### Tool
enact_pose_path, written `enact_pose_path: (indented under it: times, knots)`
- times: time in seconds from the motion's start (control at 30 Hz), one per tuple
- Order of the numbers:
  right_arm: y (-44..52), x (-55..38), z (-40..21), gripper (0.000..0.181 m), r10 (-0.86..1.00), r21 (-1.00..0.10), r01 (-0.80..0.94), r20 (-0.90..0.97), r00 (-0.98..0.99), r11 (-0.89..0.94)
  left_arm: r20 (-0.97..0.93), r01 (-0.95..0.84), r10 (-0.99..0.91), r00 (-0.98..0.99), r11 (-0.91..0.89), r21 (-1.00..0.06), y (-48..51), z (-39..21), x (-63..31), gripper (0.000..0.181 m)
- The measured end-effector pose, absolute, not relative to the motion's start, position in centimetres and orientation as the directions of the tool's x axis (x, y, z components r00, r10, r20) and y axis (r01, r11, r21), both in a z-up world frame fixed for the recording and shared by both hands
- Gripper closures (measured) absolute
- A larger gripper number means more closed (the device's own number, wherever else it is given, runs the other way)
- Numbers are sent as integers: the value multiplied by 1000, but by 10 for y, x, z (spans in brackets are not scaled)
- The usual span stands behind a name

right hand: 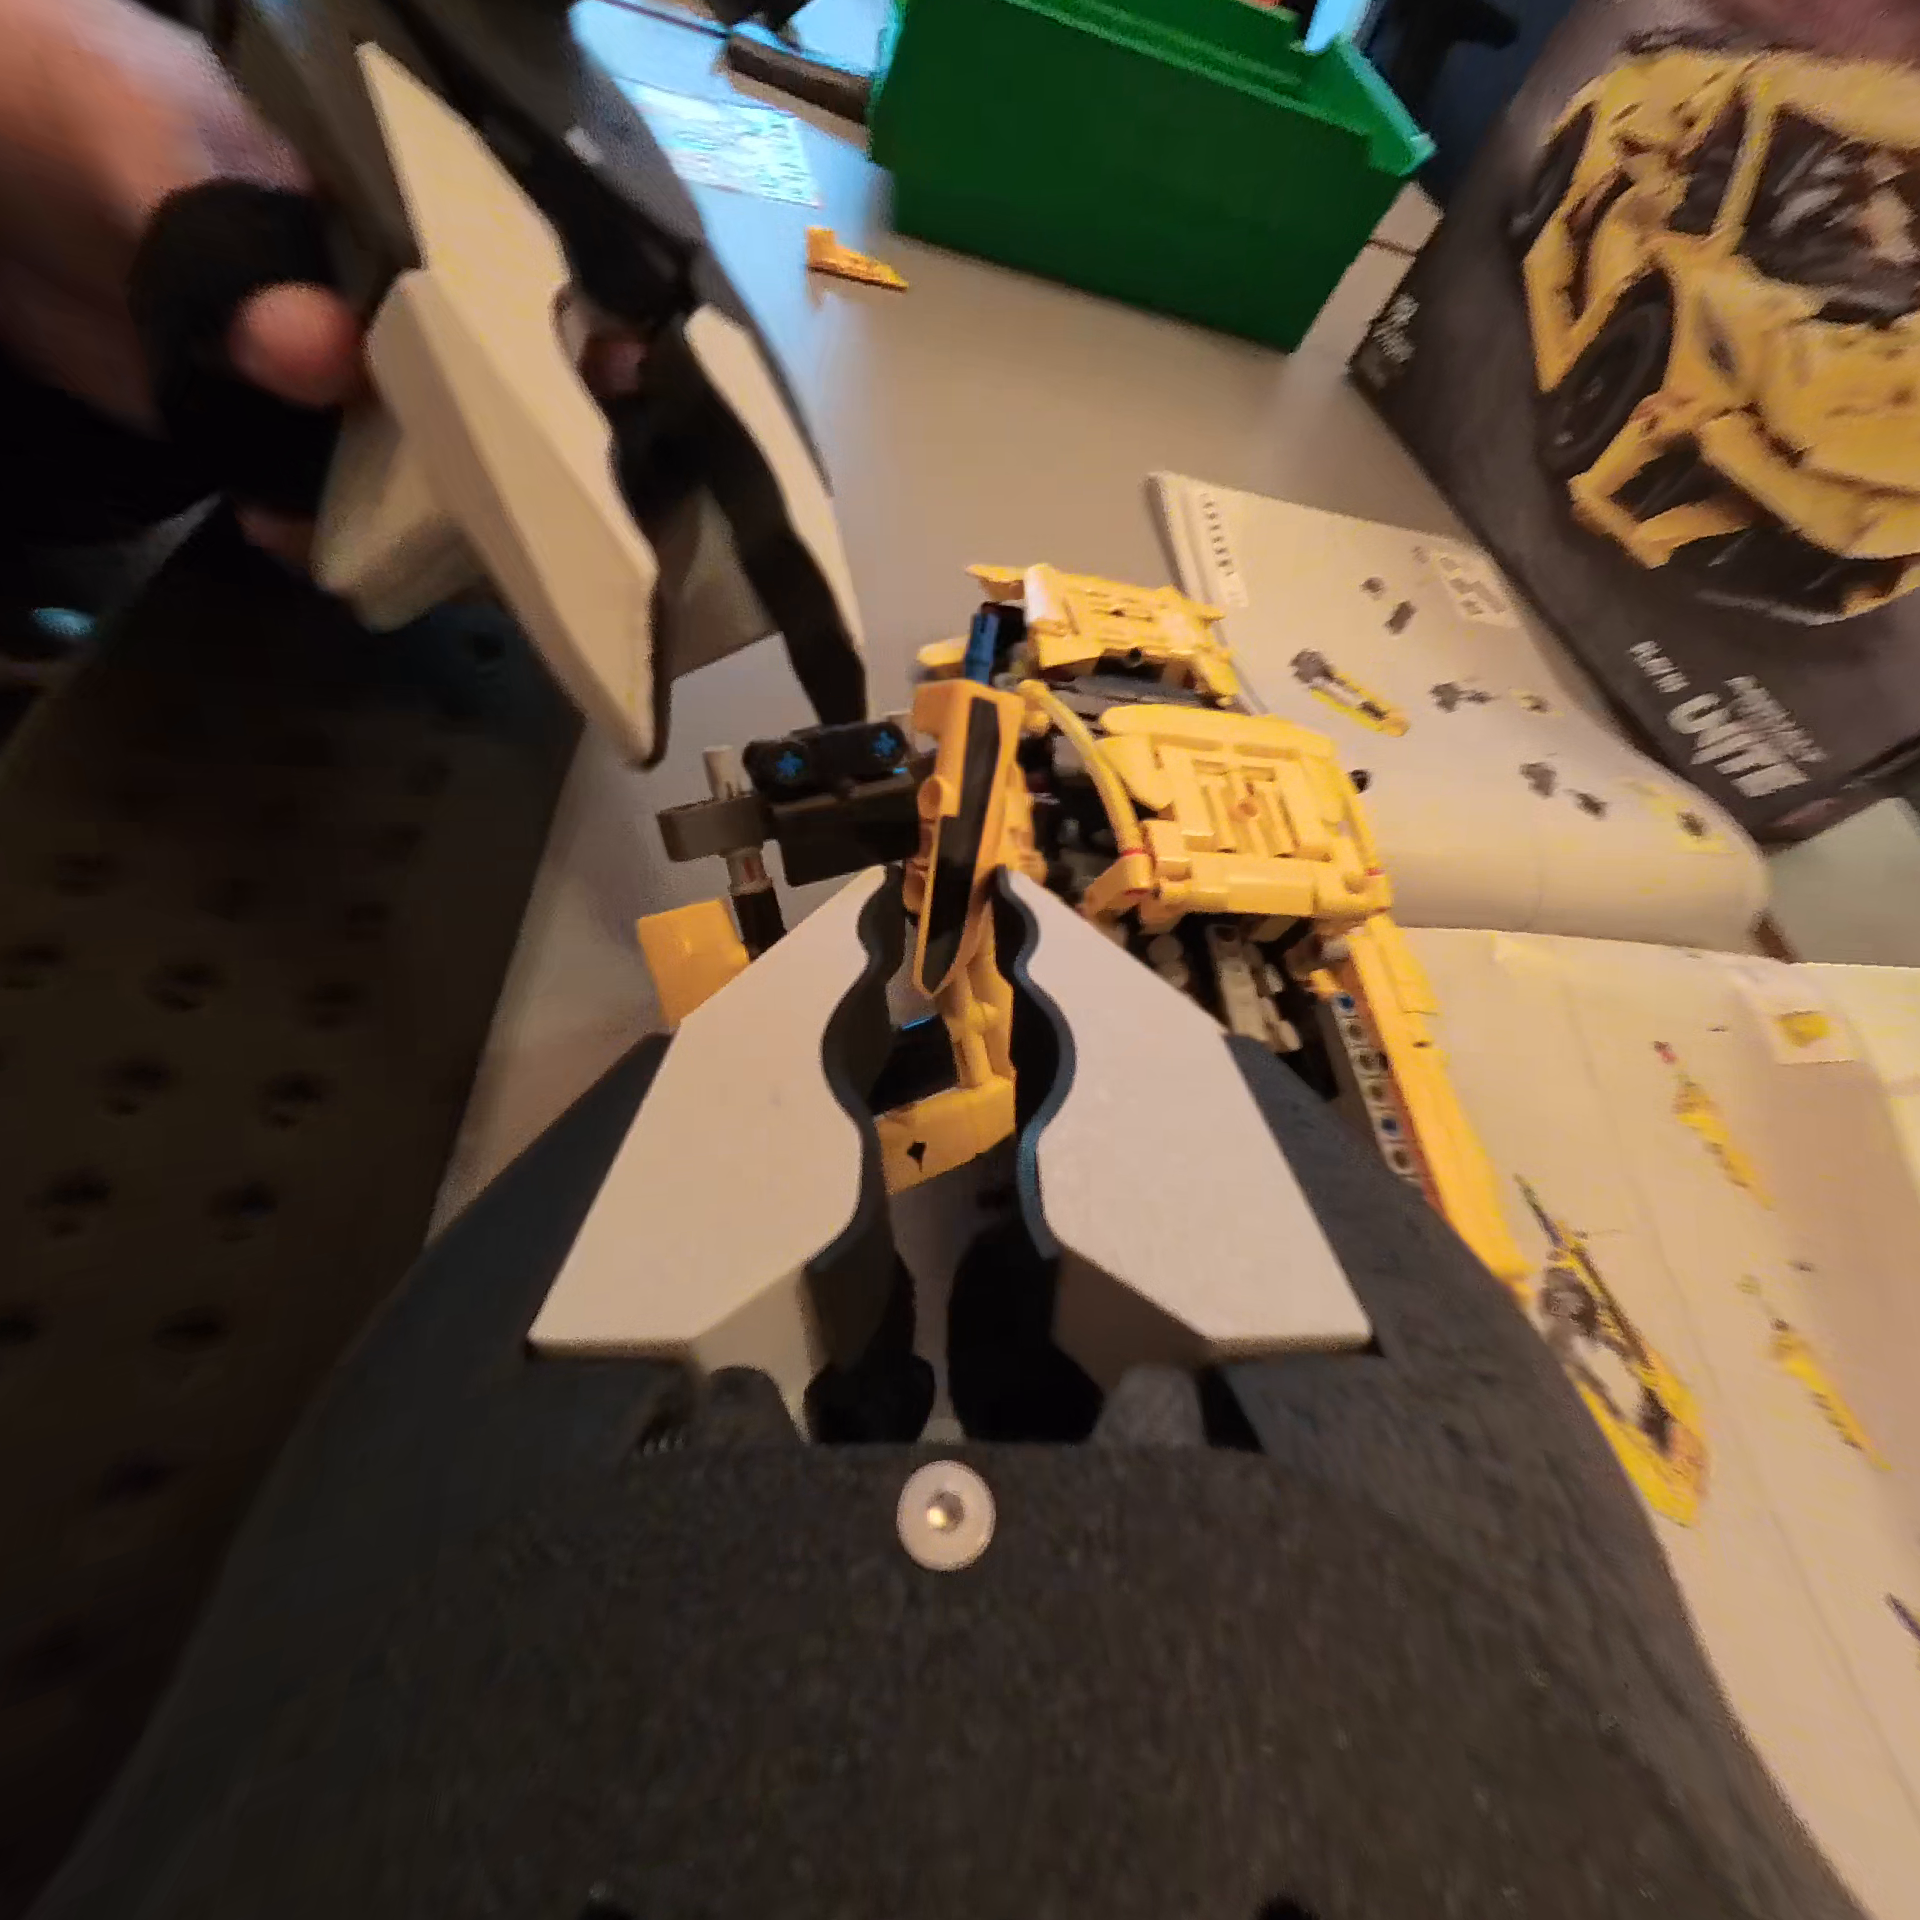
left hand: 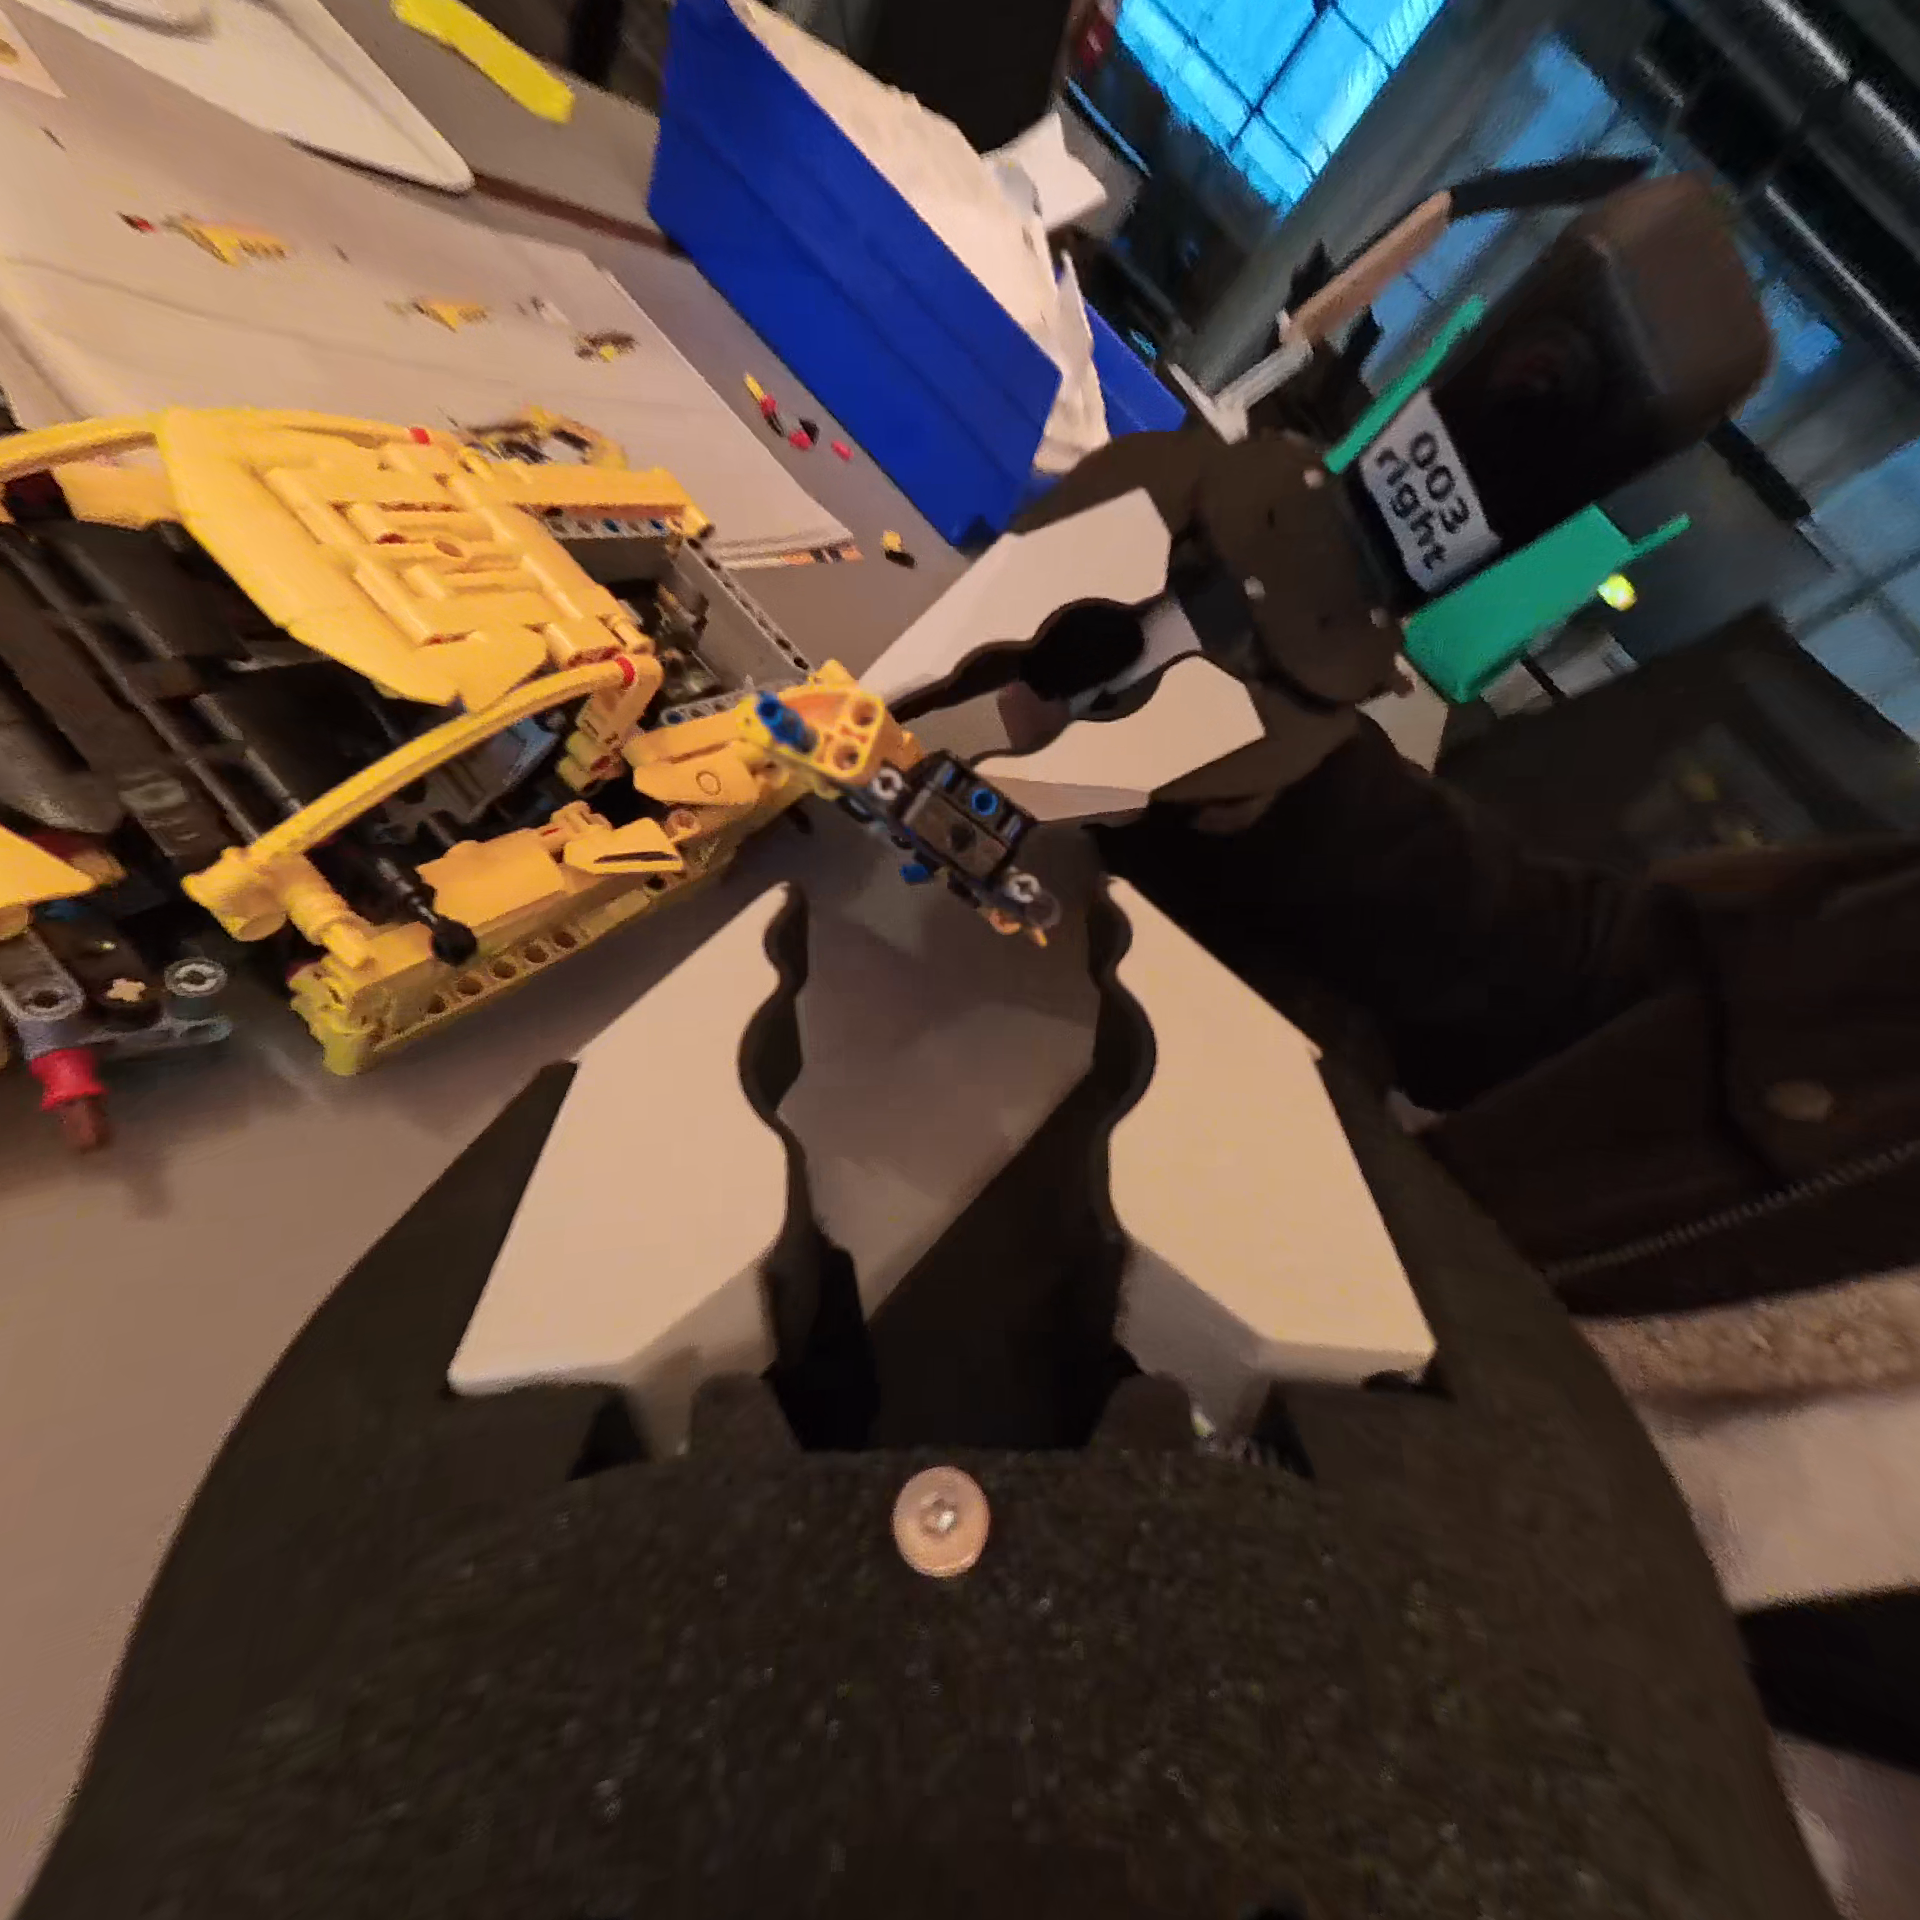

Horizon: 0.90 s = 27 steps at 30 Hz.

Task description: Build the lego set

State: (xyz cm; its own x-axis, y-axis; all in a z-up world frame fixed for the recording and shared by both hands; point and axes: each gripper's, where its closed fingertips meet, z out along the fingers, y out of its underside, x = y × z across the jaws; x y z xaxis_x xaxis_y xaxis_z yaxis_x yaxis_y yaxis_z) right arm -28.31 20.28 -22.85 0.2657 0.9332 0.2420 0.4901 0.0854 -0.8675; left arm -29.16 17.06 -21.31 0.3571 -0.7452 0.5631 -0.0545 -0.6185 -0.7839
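left gripper (left hand: 940, 935): grainy black body, pale grey wedge fingers (left hand: 644, 1164) with wavy black inner pads; fingers spread apart, nothing between them; their tips sit just beside the black end of the sub-assembly.
right gripper (right hand: 940, 925): same build; fingers (right hand: 1174, 1122) clenched on the yellow part of the sub-assembly.
sub-assembly (right hand: 956, 883): angular yellow panels with a curved black stripe, joined to a blocky black piece with blue cross-shaped pins and a dark grey beam; held above the tabletop, next to the car model.
car model (left hand: 395, 623): glossy yellow ribbed panels, thin bent yellow tubes, grey holed beams; rests on the tabletop.
tabletop (left hand: 208, 1299): smooth, pale grey.
instruction sheets (right hand: 1455, 727): flat white paper, under and beside the model.
set box (right hand: 1714, 395): dark cardboard, yellow car picture.
bins: blue (left hand: 831, 312) and green (right hand: 1122, 145), hard plastic, boxy.
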Motion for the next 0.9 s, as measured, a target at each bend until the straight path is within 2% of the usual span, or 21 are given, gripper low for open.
enact_pose_path:
  times: [0.27,0.37,0.43,0.57,0.7,0.9]
  knots:
    - [218,-286,-215,166,797,-813,562,436,419,149,589,198,-692,417,-564,-802,187,-195,-280,128]
    - [216,-290,-211,166,746,-784,587,511,427,200,650,259,-649,395,-600,-757,195,-195,-288,156]
    - [215,-292,-212,166,720,-762,613,544,431,209,710,283,-612,348,-653,-702,198,-198,-291,159]
    - [214,-293,-217,165,673,-718,663,599,433,213,759,239,-582,292,-724,-647,197,-205,-295,162]
    - [209,-295,-225,163,671,-682,703,618,409,199,768,122,-591,247,-767,-630,194,-212,-299,162]
    - [199,-300,-234,152,788,-761,643,450,420,91,756,-15,-624,197,-773,-634,197,-218,-305,164]
